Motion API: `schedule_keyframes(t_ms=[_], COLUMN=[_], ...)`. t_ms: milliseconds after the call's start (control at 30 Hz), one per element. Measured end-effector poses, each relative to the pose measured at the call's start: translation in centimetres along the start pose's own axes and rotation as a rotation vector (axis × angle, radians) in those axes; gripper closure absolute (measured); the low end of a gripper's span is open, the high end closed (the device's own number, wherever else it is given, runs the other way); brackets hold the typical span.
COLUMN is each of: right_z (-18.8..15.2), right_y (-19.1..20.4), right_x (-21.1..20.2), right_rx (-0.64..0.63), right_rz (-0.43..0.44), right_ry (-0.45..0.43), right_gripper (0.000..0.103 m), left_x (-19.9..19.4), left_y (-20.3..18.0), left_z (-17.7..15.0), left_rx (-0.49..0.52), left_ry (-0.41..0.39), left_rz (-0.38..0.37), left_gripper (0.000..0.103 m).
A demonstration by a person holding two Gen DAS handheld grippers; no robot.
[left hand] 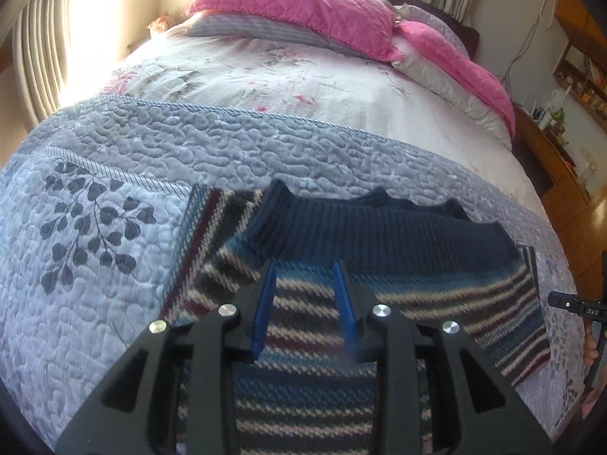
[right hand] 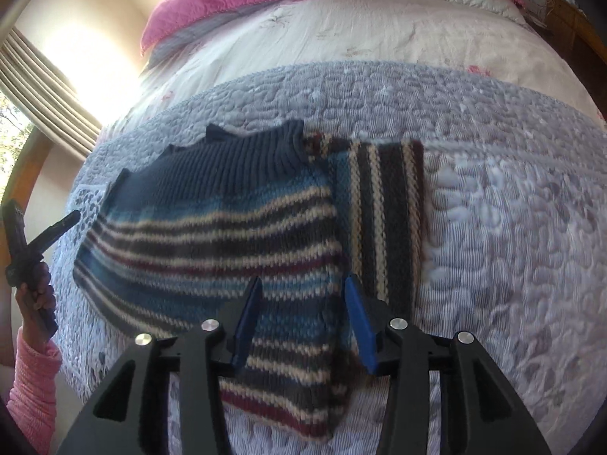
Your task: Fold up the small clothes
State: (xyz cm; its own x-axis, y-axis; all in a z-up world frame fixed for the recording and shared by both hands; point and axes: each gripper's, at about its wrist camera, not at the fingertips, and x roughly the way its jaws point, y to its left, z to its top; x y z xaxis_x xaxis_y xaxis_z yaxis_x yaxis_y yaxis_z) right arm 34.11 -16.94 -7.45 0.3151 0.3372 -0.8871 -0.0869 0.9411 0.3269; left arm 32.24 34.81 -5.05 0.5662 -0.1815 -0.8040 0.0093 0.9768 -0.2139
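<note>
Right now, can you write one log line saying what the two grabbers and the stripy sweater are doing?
left gripper: open, over sweater | right gripper: open, over sweater | striped sweater: partly folded, on grey quilt

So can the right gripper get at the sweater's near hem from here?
Probably yes: the right gripper is open just above the striped sweater, the hem lies flat on the quilt, and nothing blocks it.

Sweater (left hand: 379,242) on the quilt (left hand: 227,144) — pillows (left hand: 303,11) behind, at the bed's head.
</note>
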Motion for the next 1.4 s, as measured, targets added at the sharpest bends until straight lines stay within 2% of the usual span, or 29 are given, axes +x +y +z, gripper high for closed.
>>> schedule_keyframes(t_ms=[67, 133, 200, 267, 367, 467, 633, 733, 800, 900, 967, 1133, 1167, 1200, 1267, 1300, 1400], right_z=[-2.4, -4.2, -5.5, -6.2, -6.6, -7.1, -7.2, -6.5, -5.5, -3.3, -1.6, 1.8, 2.2, 2.5, 2.6, 2.5, 1.7], right_y=[-0.1, 0.0, 0.2, 0.1, -0.4, -1.4, -1.1, -0.3, 0.4, 0.4, 0.4, -0.3, -0.4, -0.5, -0.9, -1.1, -1.9], right_x=[0.2, 0.5, 1.0, 0.9, 0.3, 1.4, 2.4, 0.8, -0.7, -1.7, -1.1, 2.3, 2.9, 3.4, 3.4, 3.2, 3.7], right_rx=[-0.007, -0.024, -0.032, -0.017, -0.003, 0.024, 0.007, -0.018, -0.037, -0.015, 0.013, 0.062, 0.075, 0.084, 0.087, 0.076, 0.041], right_rz=[0.027, 0.036, 0.019, 0.046, 0.018, 0.004, -0.015, -0.022, -0.039, -0.017, 0.006, 0.018, 0.026, 0.024, -0.014, -0.041, -0.158], right_ry=[0.03, 0.053, 0.077, 0.08, 0.06, 0.103, 0.115, 0.086, 0.036, -0.015, -0.017, 0.015, 0.028, 0.032, 0.018, 0.004, 0.017], right_gripper=[0.059, 0.07, 0.086, 0.09, 0.091, 0.092, 0.091, 0.084, 0.071, 0.067, 0.063, 0.061, 0.068, 0.084, 0.099, 0.103, 0.103], left_x=[0.1, 0.4, 1.1, 1.8, 2.8, 3.6, 4.2, 3.4, 2.4, 1.7, 2.1, 5.1, 5.5, 5.8, 6.3, 6.5, 6.9], left_y=[-1.5, -2.6, -3.4, -3.5, -3.2, -2.5, -2.2, -2.7, -3.3, -4.3, -4.8, -5.1, -5.2, -5.3, -5.0, -4.8, -4.1], left_z=[-2.5, -4.6, -6.2, -7.2, -8.1, -8.3, -8.7, -8.6, -8.2, -6.9, -5.9, -4.6, -4.6, -4.6, -4.7, -4.7, -4.8], left_rx=[0.045, 0.068, 0.096, 0.096, 0.093, 0.088, 0.076, 0.092, 0.106, 0.123, 0.117, 0.059, 0.061, 0.067, 0.069, 0.063, 0.036], left_ry=[0.034, 0.064, 0.092, 0.12, 0.143, 0.153, 0.146, 0.139, 0.125, 0.088, 0.086, 0.132, 0.135, 0.138, 0.147, 0.154, 0.157], left_rz=[-0.024, -0.042, -0.037, -0.03, -0.011, -0.012, -0.015, 0.003, -0.007, -0.014, -0.013, -0.022, -0.018, -0.015, -0.023, -0.034, -0.069], left_gripper=[0.07, 0.07, 0.07, 0.07, 0.07, 0.068, 0.068, 0.069, 0.065, 0.053, 0.052, 0.052, 0.052, 0.052, 0.051, 0.049, 0.048])
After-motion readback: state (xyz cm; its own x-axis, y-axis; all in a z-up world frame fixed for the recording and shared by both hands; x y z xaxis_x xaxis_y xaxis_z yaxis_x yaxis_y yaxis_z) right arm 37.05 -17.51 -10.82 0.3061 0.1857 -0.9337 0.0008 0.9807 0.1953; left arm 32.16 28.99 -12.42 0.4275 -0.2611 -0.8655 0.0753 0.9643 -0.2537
